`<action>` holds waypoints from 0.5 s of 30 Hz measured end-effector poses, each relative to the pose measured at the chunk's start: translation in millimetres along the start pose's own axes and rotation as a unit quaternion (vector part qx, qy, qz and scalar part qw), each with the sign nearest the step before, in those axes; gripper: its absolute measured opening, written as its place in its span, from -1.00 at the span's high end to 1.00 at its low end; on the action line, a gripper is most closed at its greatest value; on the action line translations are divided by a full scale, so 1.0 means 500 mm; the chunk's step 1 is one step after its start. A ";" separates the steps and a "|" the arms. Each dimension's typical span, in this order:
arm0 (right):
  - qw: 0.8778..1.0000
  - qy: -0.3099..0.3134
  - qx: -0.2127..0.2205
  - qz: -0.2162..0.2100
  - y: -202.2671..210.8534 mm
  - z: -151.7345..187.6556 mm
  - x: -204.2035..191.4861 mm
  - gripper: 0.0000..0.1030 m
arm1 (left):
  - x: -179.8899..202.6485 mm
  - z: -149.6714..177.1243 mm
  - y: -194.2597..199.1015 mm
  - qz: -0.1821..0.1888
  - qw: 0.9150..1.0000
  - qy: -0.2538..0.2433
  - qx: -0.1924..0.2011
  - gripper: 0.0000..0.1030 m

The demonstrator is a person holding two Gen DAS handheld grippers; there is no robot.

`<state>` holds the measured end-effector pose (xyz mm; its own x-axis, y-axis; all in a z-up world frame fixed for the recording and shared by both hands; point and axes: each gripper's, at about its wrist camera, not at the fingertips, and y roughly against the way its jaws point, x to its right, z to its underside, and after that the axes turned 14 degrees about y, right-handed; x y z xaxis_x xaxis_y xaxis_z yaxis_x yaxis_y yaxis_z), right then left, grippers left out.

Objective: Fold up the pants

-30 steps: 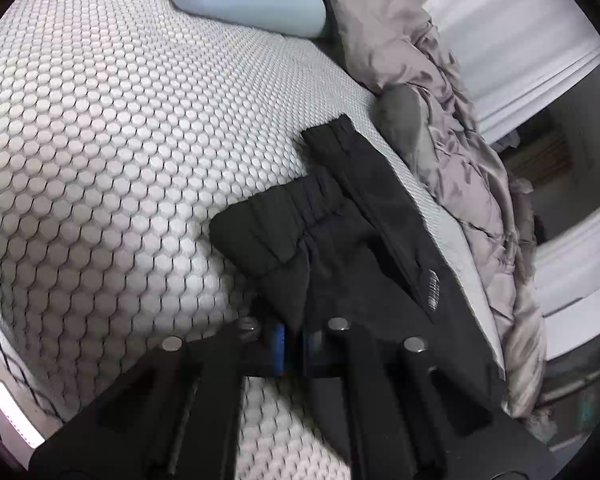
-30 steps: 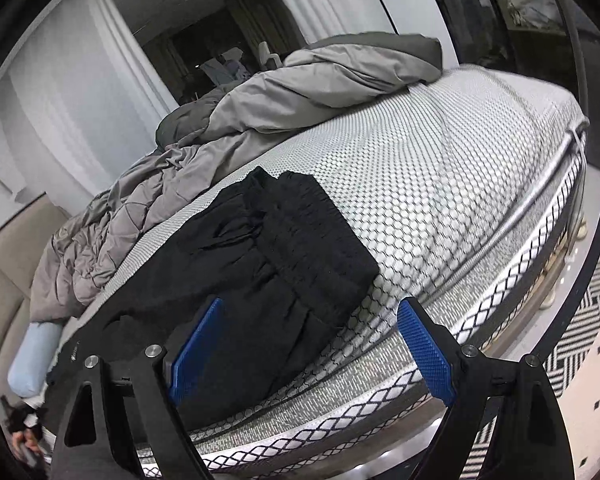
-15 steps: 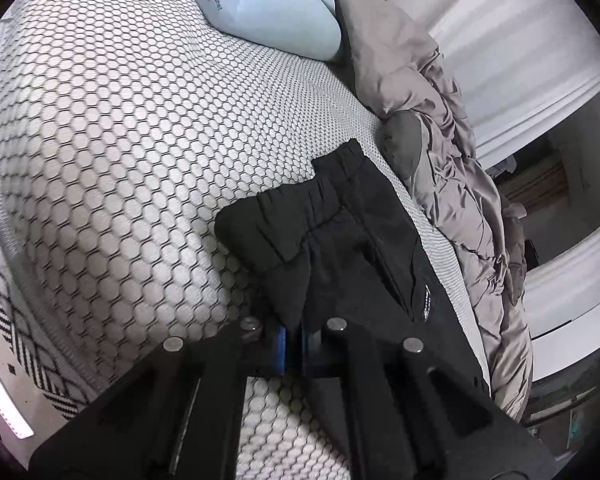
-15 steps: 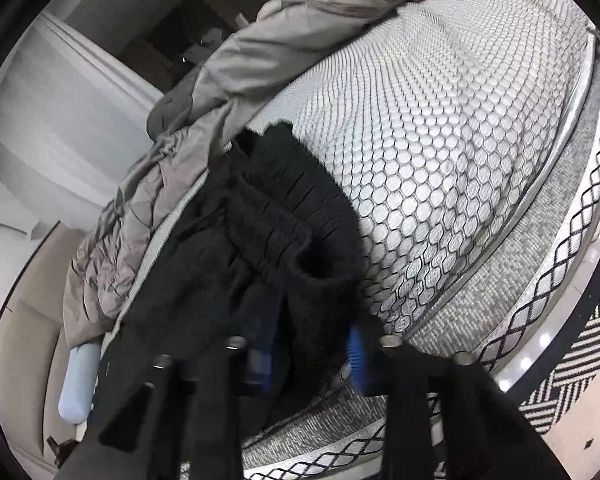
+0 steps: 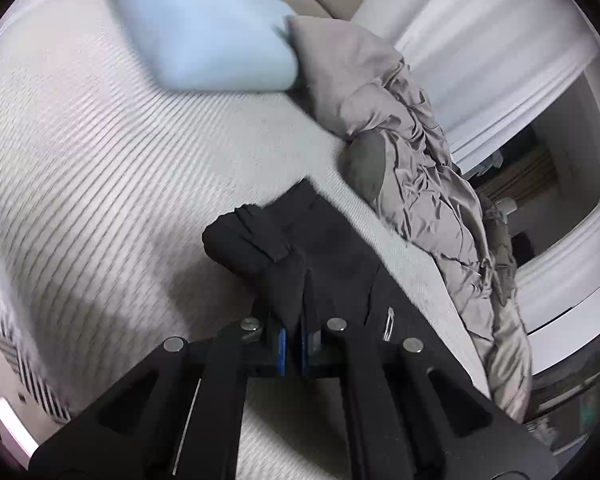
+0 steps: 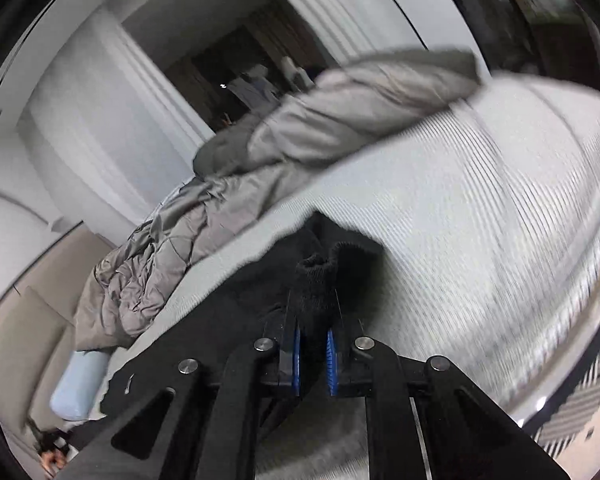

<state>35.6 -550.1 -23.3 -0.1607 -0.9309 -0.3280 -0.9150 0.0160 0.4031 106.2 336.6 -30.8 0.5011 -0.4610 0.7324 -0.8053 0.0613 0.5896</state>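
Note:
Black pants (image 5: 332, 256) lie across the white honeycomb-patterned mattress (image 5: 120, 160). My left gripper (image 5: 294, 340) is shut on a fold of cloth near one gathered end, which hangs lifted off the bed. In the right wrist view the ribbed elastic end of the pants (image 6: 316, 284) bunches up between the blue pads (image 6: 331, 354). My right gripper (image 6: 314, 350) is closing on it, and the pads press the cloth from both sides. The rest of the pants (image 6: 236, 304) trails away to the left over the mattress (image 6: 460, 220).
A crumpled grey duvet (image 5: 420, 168) runs along the far side of the bed, also in the right wrist view as a duvet (image 6: 300, 132). A light blue pillow (image 5: 204, 32) lies at the head. The mattress edge and patterned floor (image 6: 580, 420) are at the right.
My right gripper went from wide open to closed on the ribbed end of the pants. Both grippers have risen, lifting the ends of the pants off the mattress.

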 end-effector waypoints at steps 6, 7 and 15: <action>0.998 0.043 -0.005 0.034 -0.172 -0.195 -0.103 0.83 | 0.175 -0.095 -0.135 -0.040 0.999 -0.028 -0.006 0.95; 0.998 0.049 -0.011 0.042 -0.210 -0.221 -0.114 0.81 | 0.198 -0.112 -0.169 -0.054 0.998 -0.027 -0.008 0.89; 0.981 0.112 -0.062 0.145 -0.513 -0.333 -0.183 -0.14 | 0.209 -0.199 -0.347 -0.102 0.994 0.031 -0.011 -0.86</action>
<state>346.4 -529.6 45.6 -0.3089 -0.9511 0.0056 -0.7885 0.2593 0.5577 329.6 365.9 -22.6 0.6727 -0.4107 0.6155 -0.6779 -0.0088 0.7351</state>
